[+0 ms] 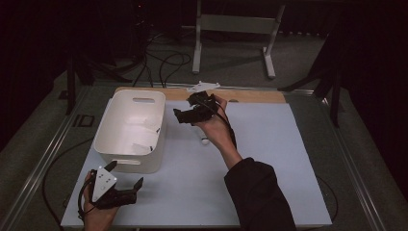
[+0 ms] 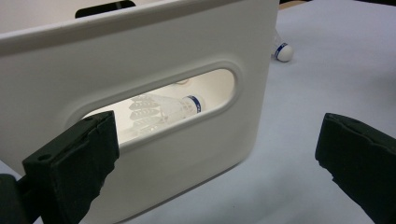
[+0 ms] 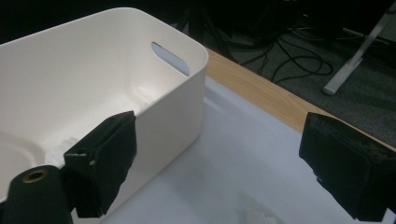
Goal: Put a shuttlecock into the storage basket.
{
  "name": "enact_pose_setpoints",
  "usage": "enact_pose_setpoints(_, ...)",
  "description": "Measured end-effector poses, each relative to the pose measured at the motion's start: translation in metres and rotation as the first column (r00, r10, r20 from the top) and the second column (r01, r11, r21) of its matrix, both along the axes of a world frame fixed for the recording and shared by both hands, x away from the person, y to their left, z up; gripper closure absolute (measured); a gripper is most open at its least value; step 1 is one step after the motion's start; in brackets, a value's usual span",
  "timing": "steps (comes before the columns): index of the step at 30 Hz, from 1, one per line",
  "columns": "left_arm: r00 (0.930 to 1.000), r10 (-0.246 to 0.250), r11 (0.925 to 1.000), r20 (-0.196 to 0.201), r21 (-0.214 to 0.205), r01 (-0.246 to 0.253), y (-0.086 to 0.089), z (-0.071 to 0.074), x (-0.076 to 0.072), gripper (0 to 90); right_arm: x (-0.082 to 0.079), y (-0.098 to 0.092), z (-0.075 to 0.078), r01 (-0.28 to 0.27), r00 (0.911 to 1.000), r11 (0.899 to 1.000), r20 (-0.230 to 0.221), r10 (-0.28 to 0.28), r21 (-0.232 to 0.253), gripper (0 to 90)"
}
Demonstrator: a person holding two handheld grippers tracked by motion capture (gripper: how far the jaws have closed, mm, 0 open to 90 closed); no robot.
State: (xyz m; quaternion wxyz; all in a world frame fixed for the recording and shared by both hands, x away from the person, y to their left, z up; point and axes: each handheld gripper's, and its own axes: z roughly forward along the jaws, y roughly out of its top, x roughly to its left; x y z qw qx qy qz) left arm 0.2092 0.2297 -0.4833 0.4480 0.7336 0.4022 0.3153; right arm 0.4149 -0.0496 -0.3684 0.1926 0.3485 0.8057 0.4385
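A white plastic bin [image 1: 130, 130] with cut-out handles stands on the left half of the pale blue surface [image 1: 269, 159]. Through the handle slot in the near wall, the left gripper view shows a white shuttlecock [image 2: 163, 109] lying inside the bin on its side, its cork tip ringed in blue. From the high view the bin's floor carries pale feathery shapes with small dark marks, too washed out to count.

A second shuttlecock [image 1: 205, 141] lies on the surface just right of the bin, under the raised right hand [image 1: 216, 127]; the left gripper view catches it past the bin's corner [image 2: 282, 50], cork tip toward the camera.

The left gripper [image 1: 126, 179] rests low at the near left of the surface, just in front of the bin's near wall, its jaws spread wide with nothing between them. The right gripper [image 1: 185, 115] is held up in the air beside the bin's right rim, pointing toward the bin, jaws also wide apart and holding nothing. Its own view looks across the bin's rim [image 3: 187, 42] to the far handle slot.

A wooden strip [image 1: 250, 95] borders the far edge of the surface. Beyond it lies grey floor with black cables [image 1: 163, 62] and a white metal stand [image 1: 235, 29]; the room behind is dark.
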Motion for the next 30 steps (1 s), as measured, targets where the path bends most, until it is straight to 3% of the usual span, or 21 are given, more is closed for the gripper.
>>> enact_pose_setpoints(12, 1.0, 0.003, 1.0, 0.002, -0.003, -0.003, 0.0, 0.0, 0.0, 0.1, 0.006, -0.012, -0.005, 0.029, 0.9995, 1.0, -0.012, -0.029, -0.007, 11.2)
enact_pose_setpoints(30, 1.0, 0.003, 1.0, 0.001, 0.001, -0.003, 0.0, 0.0, 0.0, 0.1, 0.017, -0.023, -0.025, 0.069, 0.9961, 0.998, -0.055, -0.069, -0.01, 11.2)
